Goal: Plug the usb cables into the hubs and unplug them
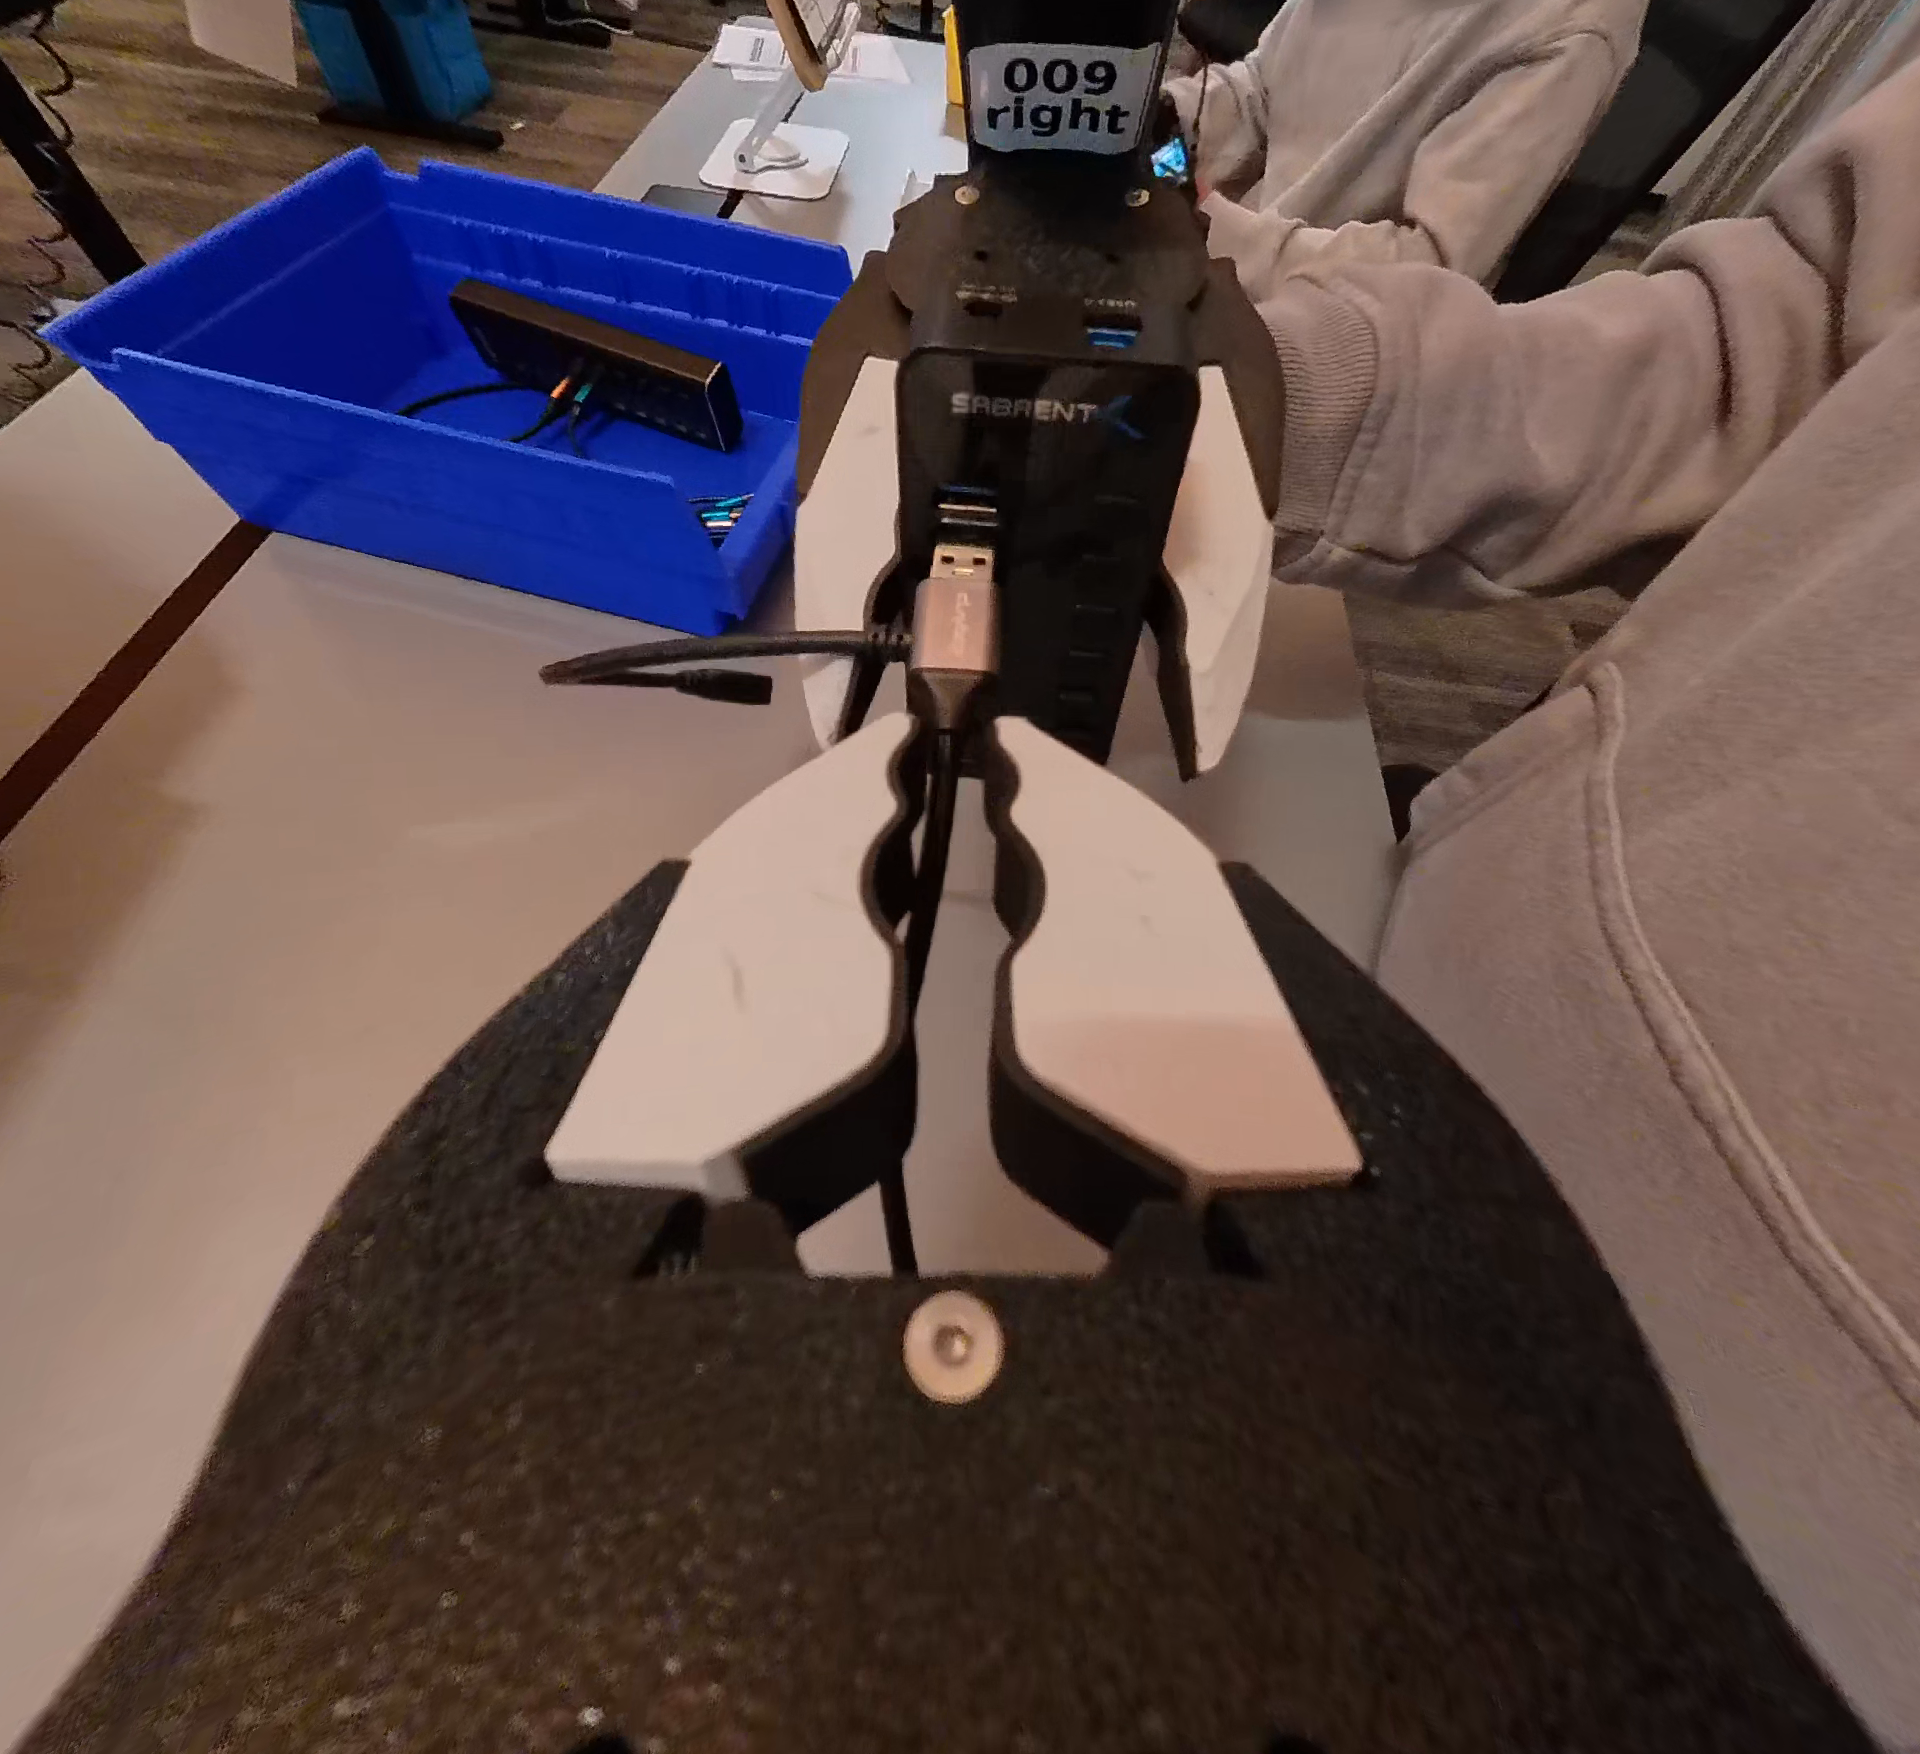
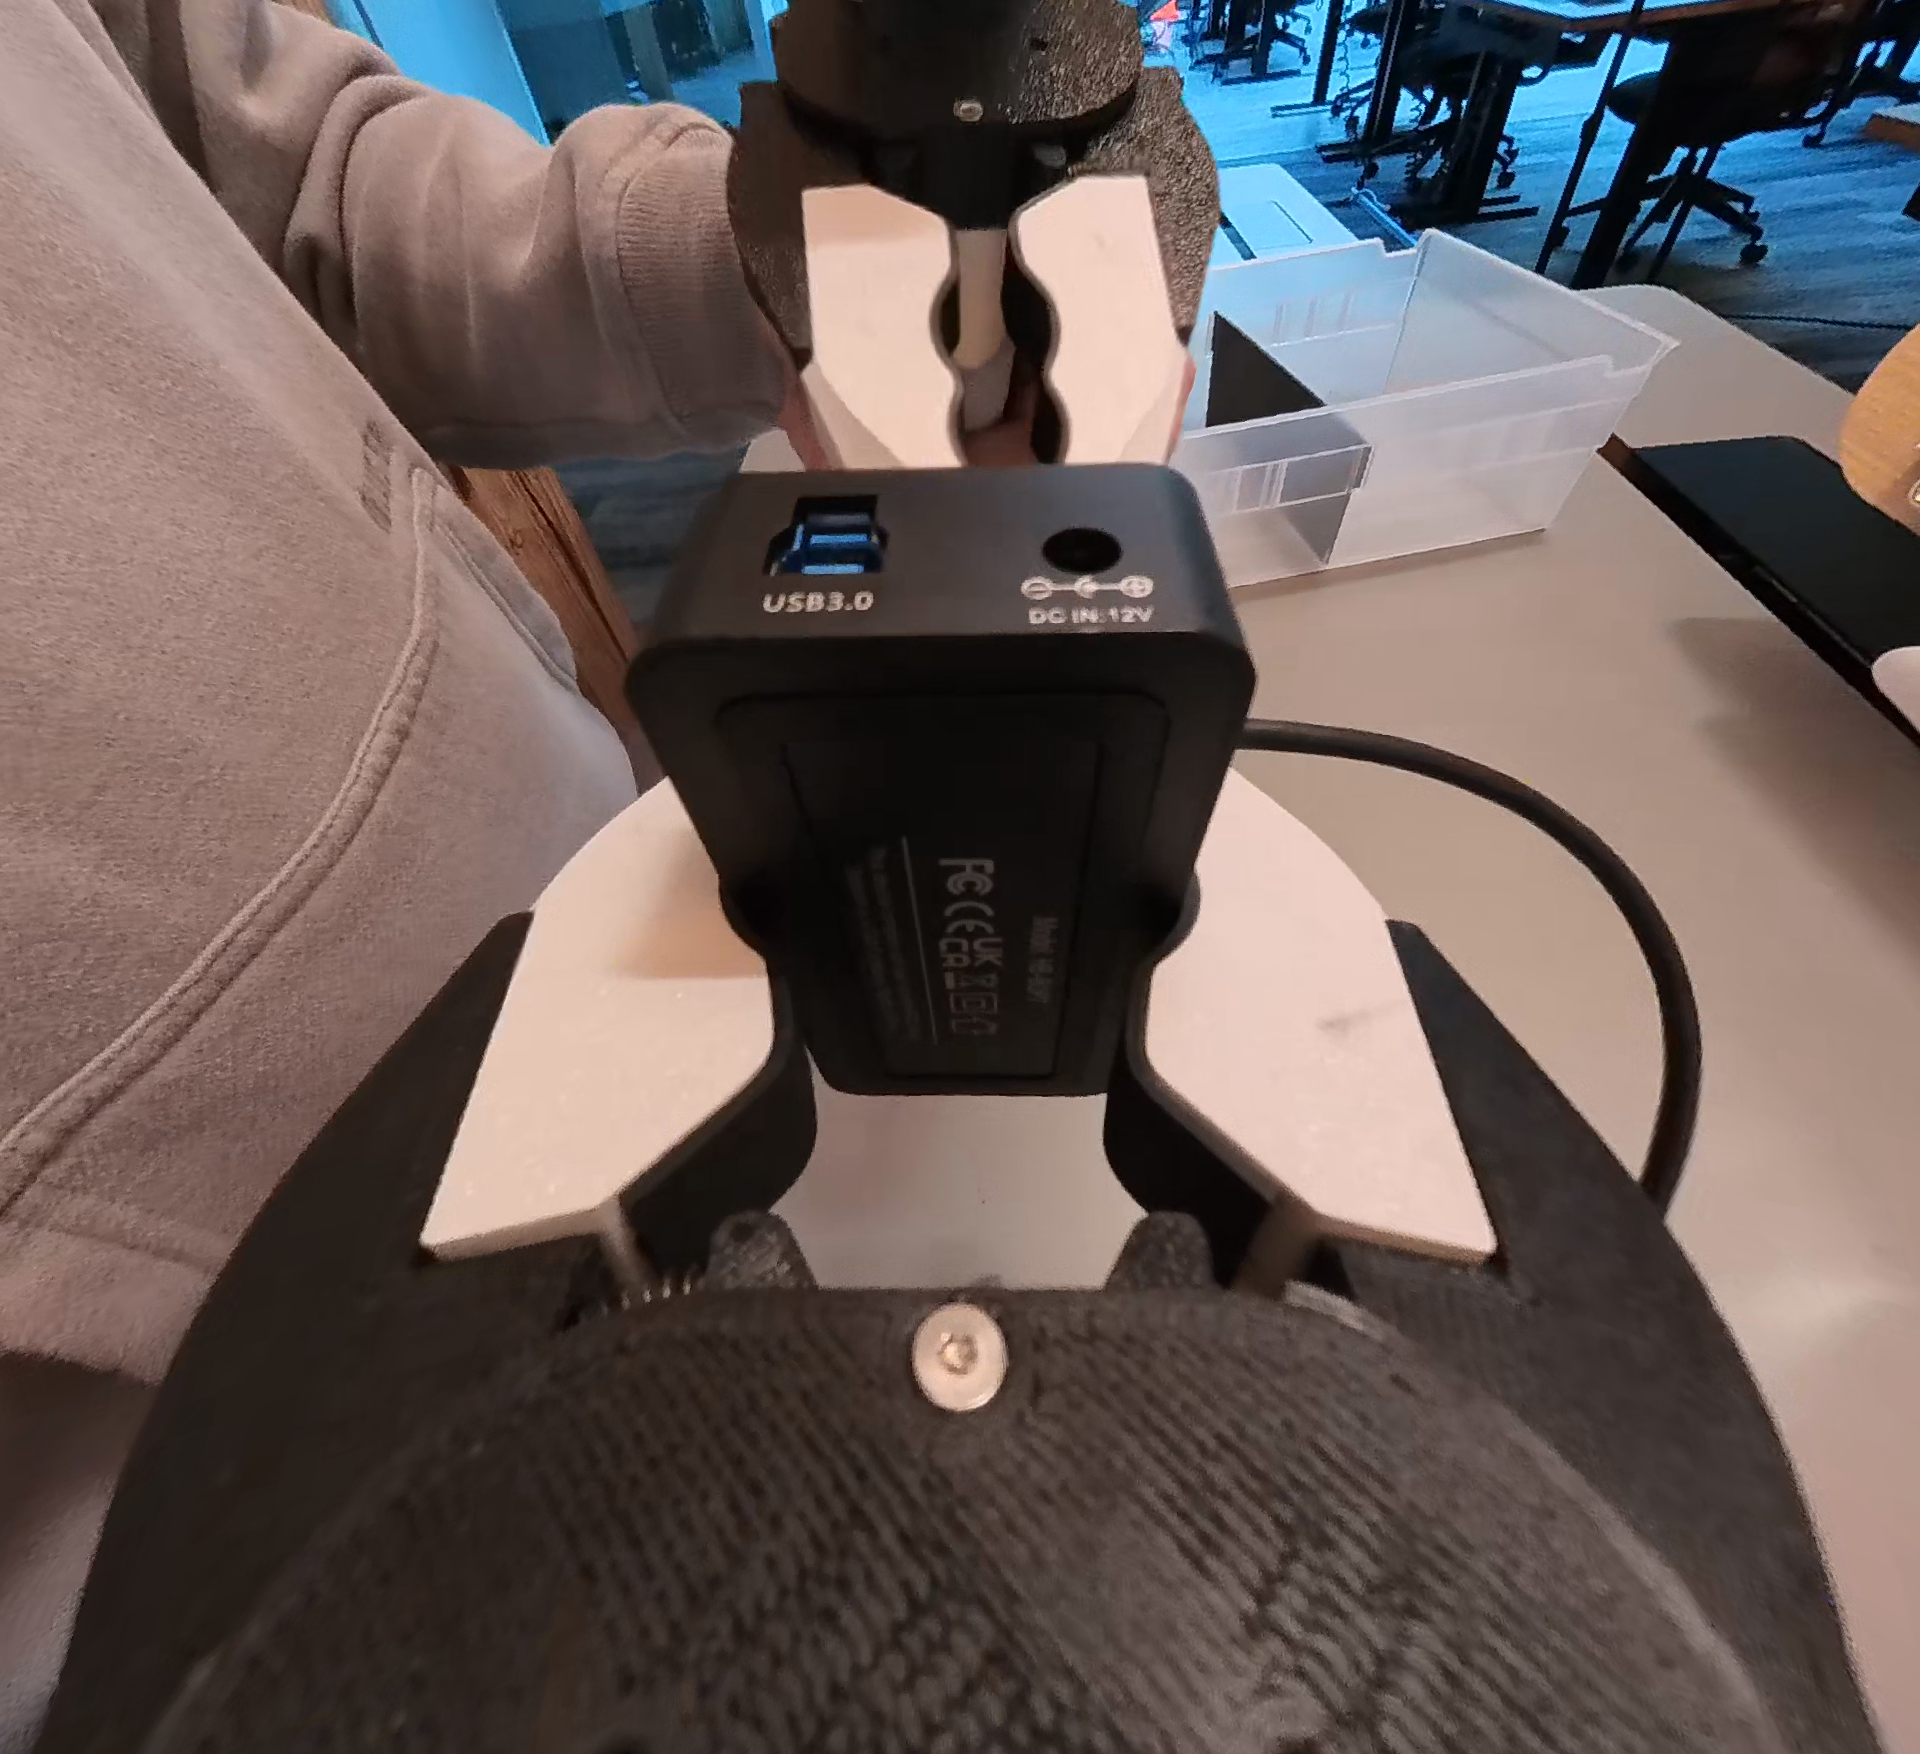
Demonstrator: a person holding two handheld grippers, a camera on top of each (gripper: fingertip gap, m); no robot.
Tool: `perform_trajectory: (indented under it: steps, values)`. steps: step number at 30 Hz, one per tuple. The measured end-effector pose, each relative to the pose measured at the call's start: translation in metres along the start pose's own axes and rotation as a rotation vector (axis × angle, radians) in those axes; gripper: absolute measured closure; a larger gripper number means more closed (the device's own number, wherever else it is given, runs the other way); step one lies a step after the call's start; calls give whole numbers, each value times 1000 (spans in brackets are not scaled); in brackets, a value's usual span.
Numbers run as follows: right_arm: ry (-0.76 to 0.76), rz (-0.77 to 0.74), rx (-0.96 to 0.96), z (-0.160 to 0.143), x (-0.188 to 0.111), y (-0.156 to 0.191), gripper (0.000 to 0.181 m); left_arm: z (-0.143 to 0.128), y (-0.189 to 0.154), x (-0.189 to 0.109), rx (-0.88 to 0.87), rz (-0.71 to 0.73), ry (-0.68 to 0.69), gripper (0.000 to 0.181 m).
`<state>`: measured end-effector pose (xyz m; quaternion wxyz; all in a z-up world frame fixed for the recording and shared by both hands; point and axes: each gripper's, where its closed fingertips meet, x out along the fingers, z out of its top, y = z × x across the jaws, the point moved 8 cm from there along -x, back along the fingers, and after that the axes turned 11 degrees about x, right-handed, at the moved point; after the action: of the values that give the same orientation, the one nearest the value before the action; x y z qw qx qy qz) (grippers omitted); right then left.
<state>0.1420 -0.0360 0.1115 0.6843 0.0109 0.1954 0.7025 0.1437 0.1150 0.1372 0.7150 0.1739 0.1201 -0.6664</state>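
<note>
In the left wrist view, my left gripper point(image 1: 951, 730) is shut on a black USB cable point(image 1: 923, 883) just behind its grey metal plug point(image 1: 953, 634). The plug tip sits at the mouth of a port on the face of a black hub point(image 1: 1039, 426); I cannot tell whether it is seated. The right gripper point(image 1: 1018, 743) faces me and holds that hub upright. In the right wrist view, my right gripper point(image 2: 951, 826) is shut on the hub point(image 2: 935, 769), its back side toward me. The left gripper point(image 2: 995, 447) is right behind the hub's top end.
A blue bin point(image 1: 312, 437) at the left holds a second hub point(image 1: 603, 364) with several cables plugged in. A loose black cable with a barrel plug point(image 1: 665, 674) lies on the grey table point(image 1: 312, 925). A clear bin point(image 2: 1455, 374) stands far right. A person's grey sleeves point(image 1: 1507, 416) flank the grippers.
</note>
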Motion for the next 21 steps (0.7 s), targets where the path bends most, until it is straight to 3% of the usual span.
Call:
perform_trajectory:
  steps: [4,11,18,21]
  values:
    - [1,2,0,-1,0,1,110,-1,-3,0,10,16,-4,174]
    - [130,19,-21,0,3,4,110,5,-9,4,128,29,151,175]
    - [191,46,-40,3,3,5,110,3,-8,-4,4,8,-14,174]
    - [177,58,-25,2,6,5,110,0,-11,-3,18,21,25,175]
